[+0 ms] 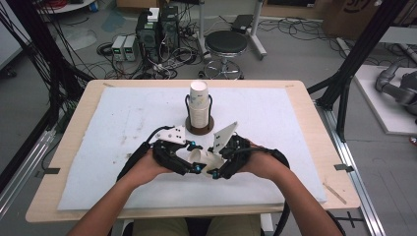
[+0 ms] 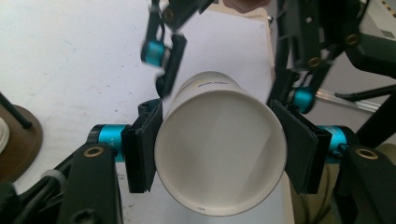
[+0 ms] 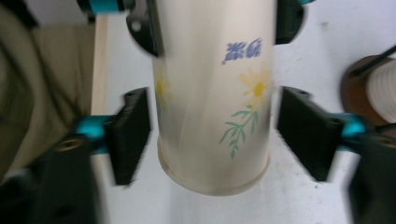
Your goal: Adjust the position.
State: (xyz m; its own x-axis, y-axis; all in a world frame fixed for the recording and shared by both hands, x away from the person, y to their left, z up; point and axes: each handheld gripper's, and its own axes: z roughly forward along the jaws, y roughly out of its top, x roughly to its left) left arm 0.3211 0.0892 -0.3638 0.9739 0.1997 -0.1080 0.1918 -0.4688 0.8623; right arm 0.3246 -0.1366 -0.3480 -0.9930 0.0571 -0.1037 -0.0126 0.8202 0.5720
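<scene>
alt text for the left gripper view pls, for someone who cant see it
A white paper cup, lying on its side with its open mouth toward the camera, is clamped between the left gripper's two black fingers. Behind it, the right gripper's fingers stand apart on either side of the cup's far end, over a white mat.

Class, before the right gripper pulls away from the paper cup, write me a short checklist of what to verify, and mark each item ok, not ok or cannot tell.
1. Left gripper pads press the paper cup near its open rim: ok.
2. Right gripper pads stand clear of the cup wall, a gap on both sides: ok.
3. Cup wall undented under the left grip: ok, the rim looks round.
4. Cup is lifted off the white mat: cannot tell.
5. Cup stack in its holder stands upright, behind both grippers: ok.
</scene>
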